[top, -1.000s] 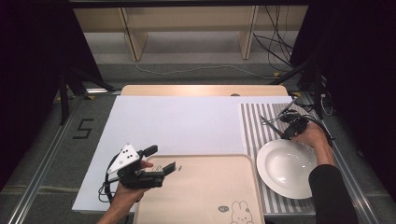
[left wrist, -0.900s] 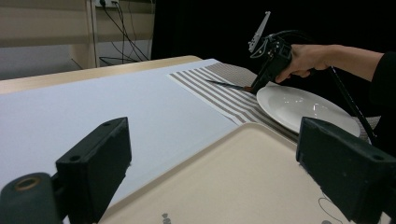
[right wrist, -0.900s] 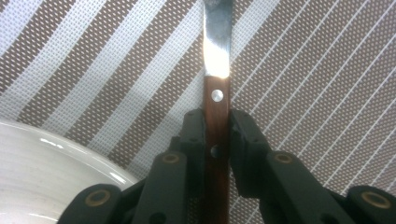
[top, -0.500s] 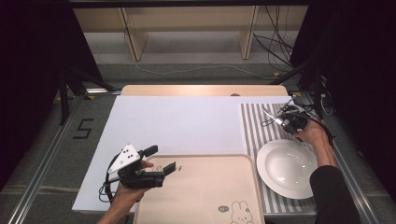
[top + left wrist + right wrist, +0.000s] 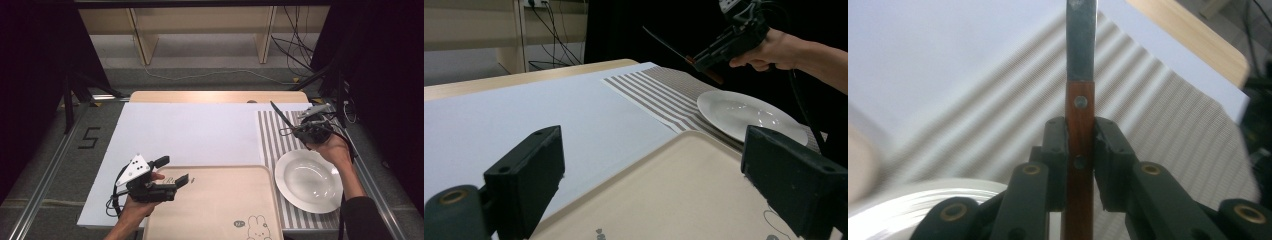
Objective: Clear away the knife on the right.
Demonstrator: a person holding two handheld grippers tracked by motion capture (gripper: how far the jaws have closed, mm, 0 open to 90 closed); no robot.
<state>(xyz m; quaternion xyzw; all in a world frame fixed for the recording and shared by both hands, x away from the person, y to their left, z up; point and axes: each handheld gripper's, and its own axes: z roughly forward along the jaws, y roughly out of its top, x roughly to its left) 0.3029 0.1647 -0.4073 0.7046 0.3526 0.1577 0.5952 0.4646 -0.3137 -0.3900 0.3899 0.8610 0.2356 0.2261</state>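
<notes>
- My right gripper, raised above the far end of the grey-striped cloth placemat, has its jaws clenched on a wooden-handled knife with a dark blade.
- My left gripper hangs with jaws spread over the beige rectangular tray, near left.
- A white round ceramic plate rests on the placemat, just right of the tray.

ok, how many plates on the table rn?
1. The white plate sits on the striped mat at the table's right side, just right of the beige tray, empty. No others visible.
</notes>
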